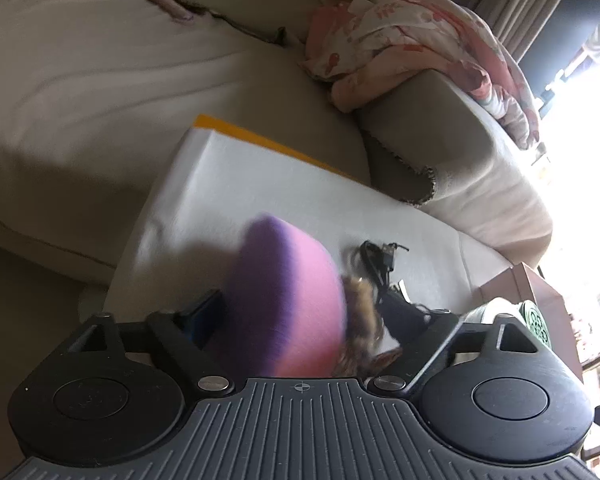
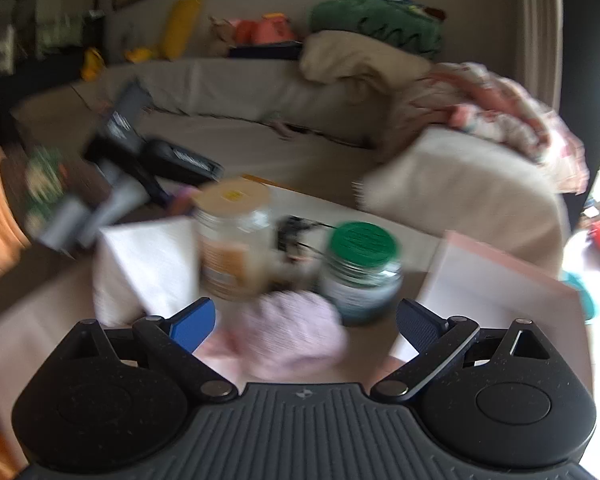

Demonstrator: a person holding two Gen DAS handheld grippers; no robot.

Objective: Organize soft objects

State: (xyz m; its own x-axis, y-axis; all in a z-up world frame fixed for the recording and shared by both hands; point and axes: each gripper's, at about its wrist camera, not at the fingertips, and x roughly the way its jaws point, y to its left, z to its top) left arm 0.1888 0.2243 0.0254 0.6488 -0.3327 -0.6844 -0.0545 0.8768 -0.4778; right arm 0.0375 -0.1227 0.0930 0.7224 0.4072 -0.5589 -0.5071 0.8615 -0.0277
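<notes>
In the left wrist view my left gripper (image 1: pixel 300 312) is shut on a soft purple and pink plush ball (image 1: pixel 288 300) with a brown furry tuft (image 1: pixel 360 316) at its right. It hangs above a white table (image 1: pixel 236 184). In the right wrist view my right gripper (image 2: pixel 304 320) is open, with its blue fingers (image 2: pixel 194 326) spread wide. A pale pink knitted soft item (image 2: pixel 288 332) lies between them, and I cannot tell if they touch it. The left gripper (image 2: pixel 112 168) shows blurred at the left.
A black cable (image 1: pixel 376 260) lies on the white table. A green-lidded jar (image 2: pixel 360 272) and a tan-lidded jar (image 2: pixel 232 240) stand ahead, with white paper (image 2: pixel 148 264) and a pink-edged pad (image 2: pixel 496 280). A beige sofa (image 1: pixel 120 100) holds a floral blanket (image 1: pixel 412 52).
</notes>
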